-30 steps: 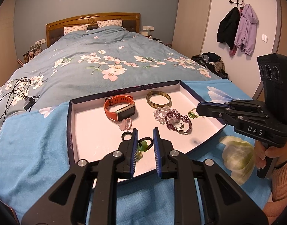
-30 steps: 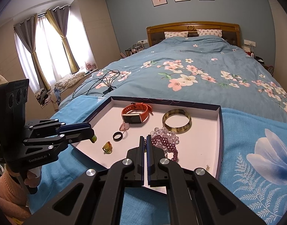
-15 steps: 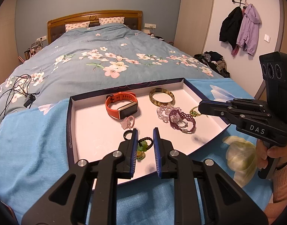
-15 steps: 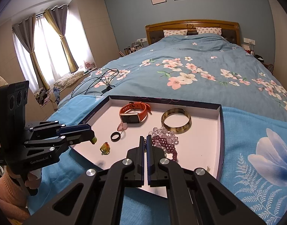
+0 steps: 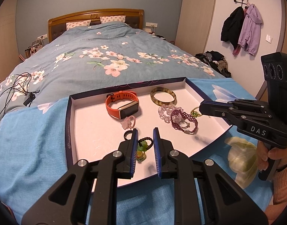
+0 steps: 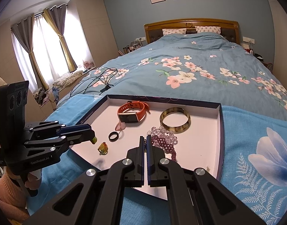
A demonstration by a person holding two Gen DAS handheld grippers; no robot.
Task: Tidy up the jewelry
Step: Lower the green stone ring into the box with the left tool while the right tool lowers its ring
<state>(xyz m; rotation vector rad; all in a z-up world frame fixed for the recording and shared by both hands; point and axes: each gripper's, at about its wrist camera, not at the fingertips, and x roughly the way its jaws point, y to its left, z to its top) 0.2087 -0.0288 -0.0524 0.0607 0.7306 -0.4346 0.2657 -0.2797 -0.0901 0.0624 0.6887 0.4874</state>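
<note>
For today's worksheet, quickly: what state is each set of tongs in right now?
Left tongs: open, holding nothing, above the green charm.
Right tongs: closed, apparently empty.

Readable lettering on your two grippers and the tray

In your left wrist view, white capitals "DAS" stand on the black side of the right gripper [image 5: 200,108], on the body behind its fingers. In your right wrist view, "GenRobot.AI" stands in pale letters on the lower side plate of the left gripper [image 6: 93,137]; there is more small print on the black upright block above its handle and at its lower left edge, too small for you to read. The tray [image 6: 88,116] carries a small round logo and a line of pale lettering along its dark left rim, seen in both views, but it is too fine to make out.
</note>
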